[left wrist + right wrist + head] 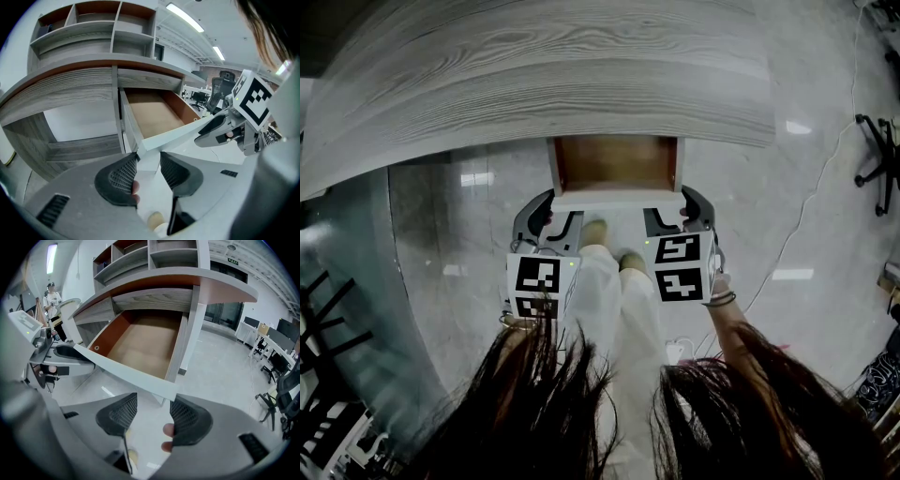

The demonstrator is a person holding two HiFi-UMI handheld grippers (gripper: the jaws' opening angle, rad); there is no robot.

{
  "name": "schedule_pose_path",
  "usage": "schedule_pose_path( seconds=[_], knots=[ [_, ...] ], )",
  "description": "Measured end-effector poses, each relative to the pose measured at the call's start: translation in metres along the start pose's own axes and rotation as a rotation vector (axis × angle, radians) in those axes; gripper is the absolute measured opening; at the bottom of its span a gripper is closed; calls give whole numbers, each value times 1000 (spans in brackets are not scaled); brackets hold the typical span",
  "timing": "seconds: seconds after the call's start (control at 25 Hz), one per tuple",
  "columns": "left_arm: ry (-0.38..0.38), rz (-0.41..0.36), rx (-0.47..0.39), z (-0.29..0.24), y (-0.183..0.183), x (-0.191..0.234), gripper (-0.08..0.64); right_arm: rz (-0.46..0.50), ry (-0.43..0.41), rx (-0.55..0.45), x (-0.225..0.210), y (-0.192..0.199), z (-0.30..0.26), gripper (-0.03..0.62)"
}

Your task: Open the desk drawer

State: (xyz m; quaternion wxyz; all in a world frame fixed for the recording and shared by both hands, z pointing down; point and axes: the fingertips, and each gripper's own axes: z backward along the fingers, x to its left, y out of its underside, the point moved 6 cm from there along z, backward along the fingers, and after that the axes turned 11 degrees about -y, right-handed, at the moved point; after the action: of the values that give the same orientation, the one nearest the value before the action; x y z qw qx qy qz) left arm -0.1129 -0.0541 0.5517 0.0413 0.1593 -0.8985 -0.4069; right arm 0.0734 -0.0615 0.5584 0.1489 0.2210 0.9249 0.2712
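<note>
The desk drawer [616,164] stands pulled out from under the grey wooden desk top [534,84], its brown inside empty. My left gripper [555,208] is at the left end of the white drawer front [617,199], and my right gripper [677,208] is at the right end. In the left gripper view the left gripper [148,161] is open, with the drawer's front corner [142,149] at its fingertips. Seen in the right gripper view, the right gripper [153,404] is open too, just below the drawer front's corner [169,391].
The person's legs and shoes [609,253] are on the glossy floor below the drawer. An office chair base [881,159] and a cable [797,234] lie to the right. Shelves [93,23] rise above the desk. A person [51,296] stands far behind.
</note>
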Motion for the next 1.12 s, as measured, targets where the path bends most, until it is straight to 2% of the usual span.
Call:
schedule_pose_path(
  seconds=[0.2, 0.4, 0.64, 0.88, 1.12],
  knots=[
    [-18, -16, 29, -7, 27, 5, 144, -3, 11, 7, -3, 1, -1, 204],
    [-15, -13, -8, 0, -4, 1, 144, -10, -4, 24, -3, 4, -1, 204],
    [-23, -9, 31, 6, 2, -1, 143, -18, -14, 35, -1, 10, 1, 204],
    [-40, 3, 47, 13, 8, -5, 143, -51, -21, 57, -3, 20, 8, 204],
    [-55, 16, 47, 20, 7, -12, 143, -45, -26, 61, -5, 27, 16, 204]
  ],
)
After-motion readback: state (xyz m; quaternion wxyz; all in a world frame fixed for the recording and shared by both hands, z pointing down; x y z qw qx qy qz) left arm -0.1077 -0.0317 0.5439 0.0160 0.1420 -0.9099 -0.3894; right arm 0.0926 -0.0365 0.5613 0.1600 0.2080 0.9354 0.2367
